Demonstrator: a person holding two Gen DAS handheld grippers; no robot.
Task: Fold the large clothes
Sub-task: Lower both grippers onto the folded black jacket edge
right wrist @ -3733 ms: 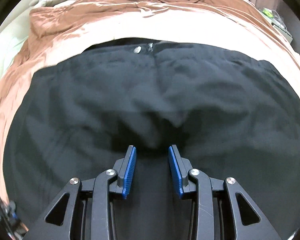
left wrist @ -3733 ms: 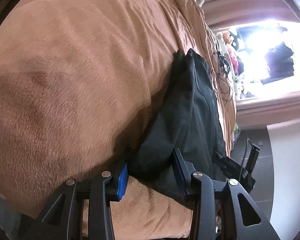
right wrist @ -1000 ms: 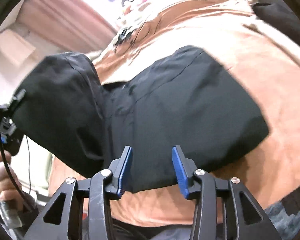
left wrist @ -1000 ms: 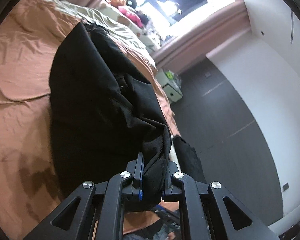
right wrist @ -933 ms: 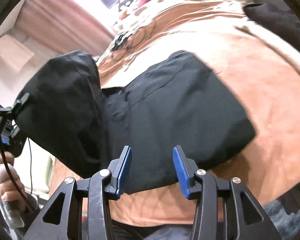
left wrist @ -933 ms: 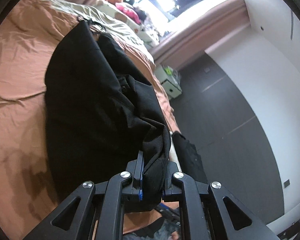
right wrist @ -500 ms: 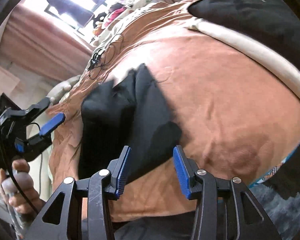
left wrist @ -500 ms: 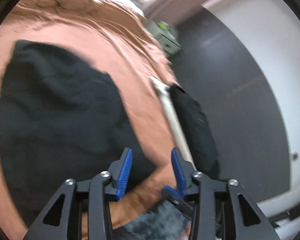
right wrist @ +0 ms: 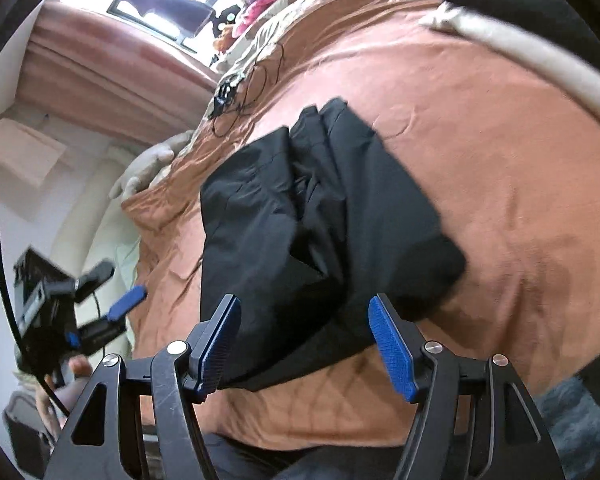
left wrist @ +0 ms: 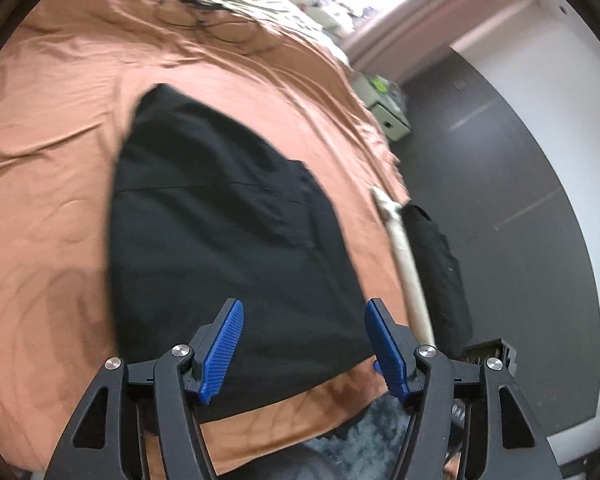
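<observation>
Black garment (left wrist: 228, 216): folded, lying flat on the orange bedsheet (left wrist: 60, 152) ahead of and below both your tools. Left gripper (left wrist: 302, 346): jaws opening, nothing held, hovering over the garment's near edge. Right gripper (right wrist: 306, 344): jaws opening, nothing pressed between its pads, above the same near edge. Black cable (right wrist: 240, 96): tangled, far beyond the garment.

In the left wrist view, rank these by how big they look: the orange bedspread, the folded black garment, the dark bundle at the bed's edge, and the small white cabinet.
1. Orange bedspread
2. Folded black garment
3. Dark bundle
4. White cabinet, smallest, though it sits farthest from the camera.
</observation>
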